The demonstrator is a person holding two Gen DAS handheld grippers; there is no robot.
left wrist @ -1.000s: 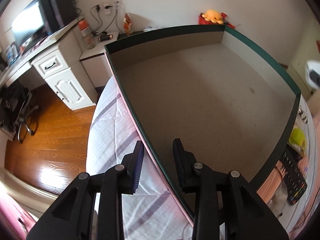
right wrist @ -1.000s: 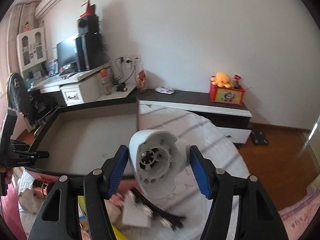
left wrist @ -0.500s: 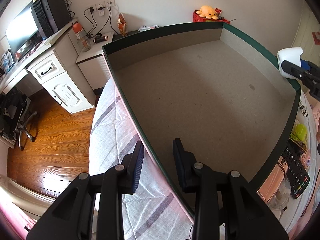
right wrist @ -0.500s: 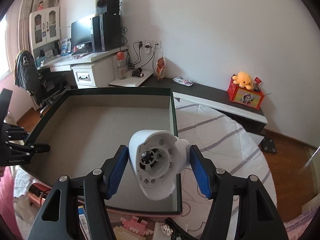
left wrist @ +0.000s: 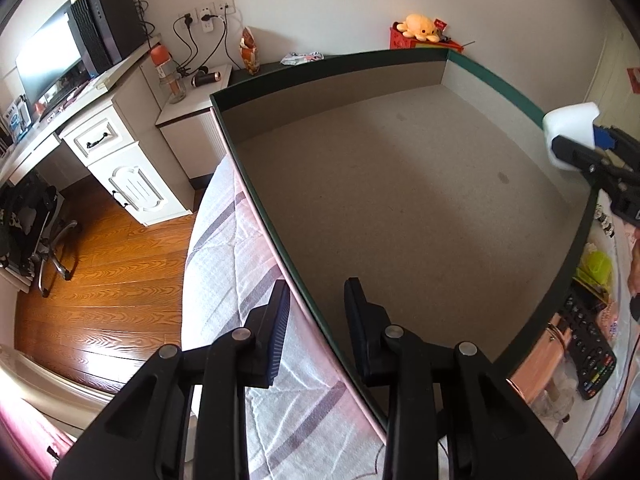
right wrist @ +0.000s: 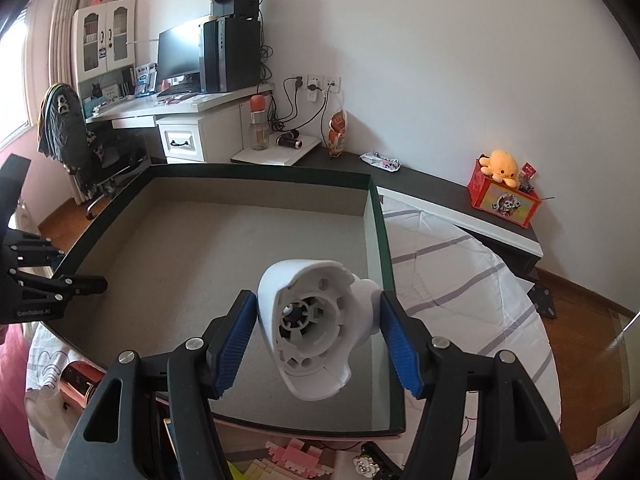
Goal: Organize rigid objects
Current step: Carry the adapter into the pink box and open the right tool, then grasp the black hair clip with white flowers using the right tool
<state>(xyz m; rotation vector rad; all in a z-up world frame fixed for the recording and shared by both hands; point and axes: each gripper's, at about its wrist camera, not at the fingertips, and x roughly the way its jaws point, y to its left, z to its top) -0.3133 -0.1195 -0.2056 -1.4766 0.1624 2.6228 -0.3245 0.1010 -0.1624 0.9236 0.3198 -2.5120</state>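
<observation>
A: Right tool first, what do you have?

B: Your right tool [right wrist: 318,297] is clamped on the white plastic housing [right wrist: 310,324]. Both blue pads [right wrist: 236,344] press its sides, and its hollow hub end faces the camera.

A: Where does the housing sit?

B: Lower centre of the right wrist frame, in the air over the near right corner of the green box [right wrist: 378,220]. It doesn't touch the box floor. In the left wrist frame it shows at the right edge, just above the box's right wall.

A: Left tool?

B: Your left tool [left wrist: 317,286] is set narrow, bottom centre of its frame, straddling the box's near wall. One finger is outside over the bed [left wrist: 224,264], the other inside over the box floor. A strip of floor shows between the inner finger and the wall, so the pads don't look pressed on it.

A: Box contents?

B: Only bare brown cardboard shows inside.

A: Anything else nearby?

B: A black remote [left wrist: 592,356] lies past the box's corner, lower right of the left wrist frame. A yellow-green item [left wrist: 596,266] sits just above it, too blurred to name.
</observation>
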